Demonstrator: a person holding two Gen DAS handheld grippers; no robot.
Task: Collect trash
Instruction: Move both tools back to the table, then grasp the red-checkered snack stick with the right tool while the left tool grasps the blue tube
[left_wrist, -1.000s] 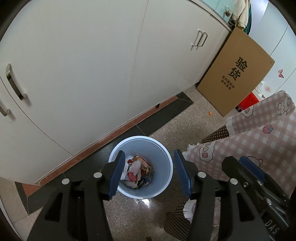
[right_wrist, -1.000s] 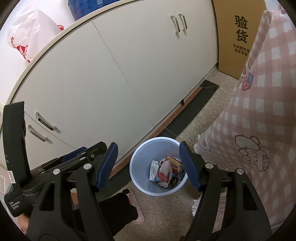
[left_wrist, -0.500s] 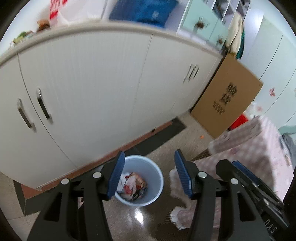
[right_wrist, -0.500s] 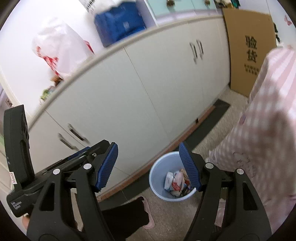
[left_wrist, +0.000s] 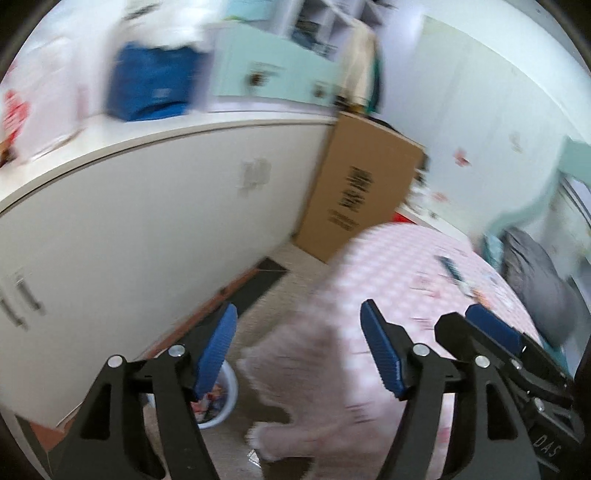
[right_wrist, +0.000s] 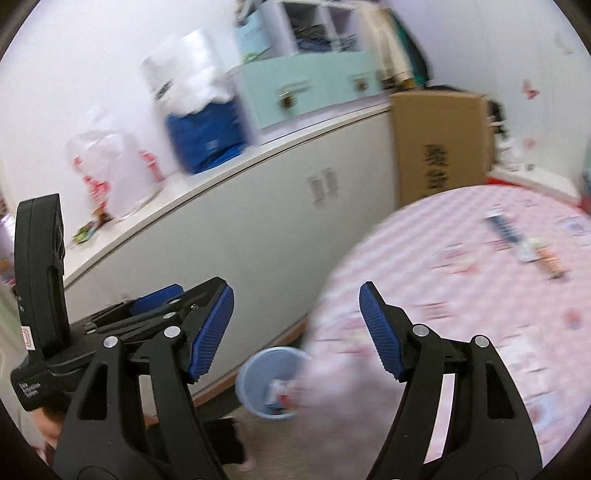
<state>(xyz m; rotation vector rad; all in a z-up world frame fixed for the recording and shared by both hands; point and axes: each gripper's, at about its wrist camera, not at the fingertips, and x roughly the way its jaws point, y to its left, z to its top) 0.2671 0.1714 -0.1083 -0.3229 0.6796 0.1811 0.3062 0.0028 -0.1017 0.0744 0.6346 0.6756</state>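
Note:
A light blue trash bin (right_wrist: 271, 382) with crumpled wrappers inside stands on the floor by the white cabinets; in the left wrist view it (left_wrist: 223, 395) sits low, partly behind my left finger. My left gripper (left_wrist: 299, 354) is open and empty, high above the floor. My right gripper (right_wrist: 297, 328) is open and empty too. Several small wrappers (right_wrist: 532, 247) lie on the pink checked tablecloth (right_wrist: 461, 295), blurred. The right gripper's body also shows in the left wrist view (left_wrist: 495, 332).
White cabinets (left_wrist: 129, 229) run along the left with a blue bag (right_wrist: 207, 140) and plastic bags on top. A cardboard box (left_wrist: 354, 192) leans at the cabinet's end. The cloth-covered table (left_wrist: 424, 295) fills the right. Both views are motion-blurred.
Both grippers have lifted and tilted up, away from the bin. The bin has dropped to the bottom of both views and the tabletop has come into sight. Both stay open.

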